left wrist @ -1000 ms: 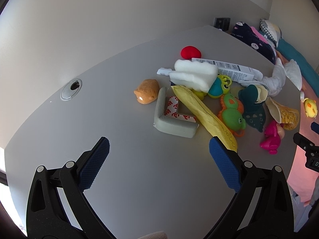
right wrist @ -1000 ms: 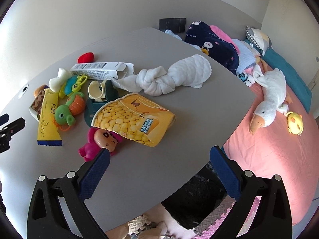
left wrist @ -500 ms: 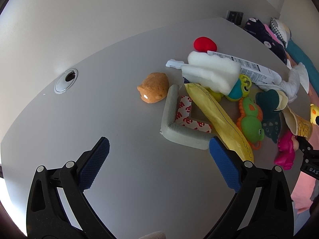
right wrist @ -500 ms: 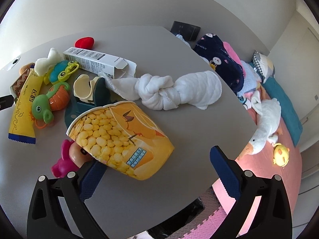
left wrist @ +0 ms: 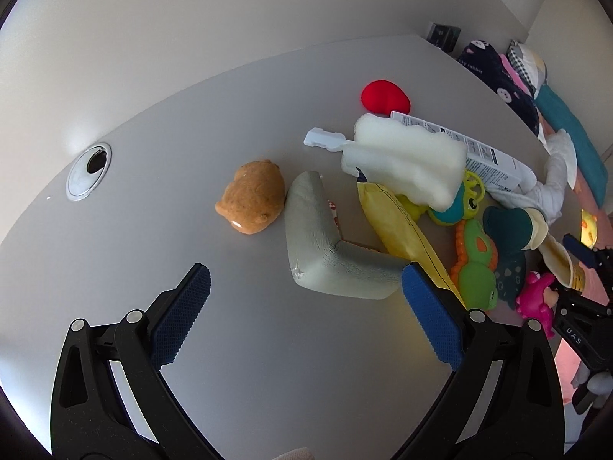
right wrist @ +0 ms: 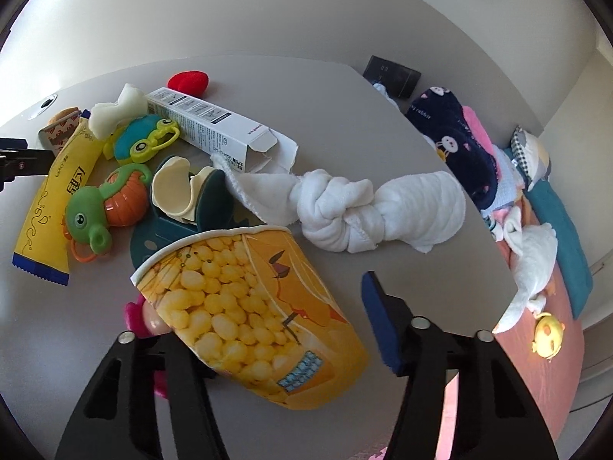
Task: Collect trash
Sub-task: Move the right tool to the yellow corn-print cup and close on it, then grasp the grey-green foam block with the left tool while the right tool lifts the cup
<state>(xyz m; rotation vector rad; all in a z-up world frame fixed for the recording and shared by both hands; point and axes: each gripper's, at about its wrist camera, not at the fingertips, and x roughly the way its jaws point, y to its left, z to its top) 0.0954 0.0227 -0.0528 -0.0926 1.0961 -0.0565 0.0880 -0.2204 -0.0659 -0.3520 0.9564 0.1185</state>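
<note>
In the right wrist view, the right claw (right wrist: 276,329) has come down and forward onto the yellow popcorn cup (right wrist: 253,306), which a second ago lay well ahead of wide-spread jaws. Now the cup fills the space between them and the jaws are closing: the left pad is hidden behind the cup's side, while the right pad shows a narrow gap to the cup's base end, so the grip does not look complete yet. The cup lies tipped on its side on the desk (right wrist: 383,122), mouth toward the toy pile, partly over a pink toy figure (right wrist: 140,320). I judge this the first piece of trash being taken; if the jaws squeeze much further the thin paper wall may crumple.

The left claw (left wrist: 302,303) has also moved in, jaws wide apart and empty. Its right pad sits just in front of the near end of the grey foam corner guard (left wrist: 325,237); its left pad is over bare desk. The guard's red-printed adhesive backing shows inside the bend. It looks like the left hand's likely target, though nothing is touched yet.

Beyond lie other probable trash: the yellow snack wrapper (left wrist: 398,226), the white foam piece (left wrist: 406,161) and the open white carton (right wrist: 214,126). The green frog toy (right wrist: 103,207), knotted white towel (right wrist: 364,207) and red heart (left wrist: 385,96) seem things to leave.
</note>
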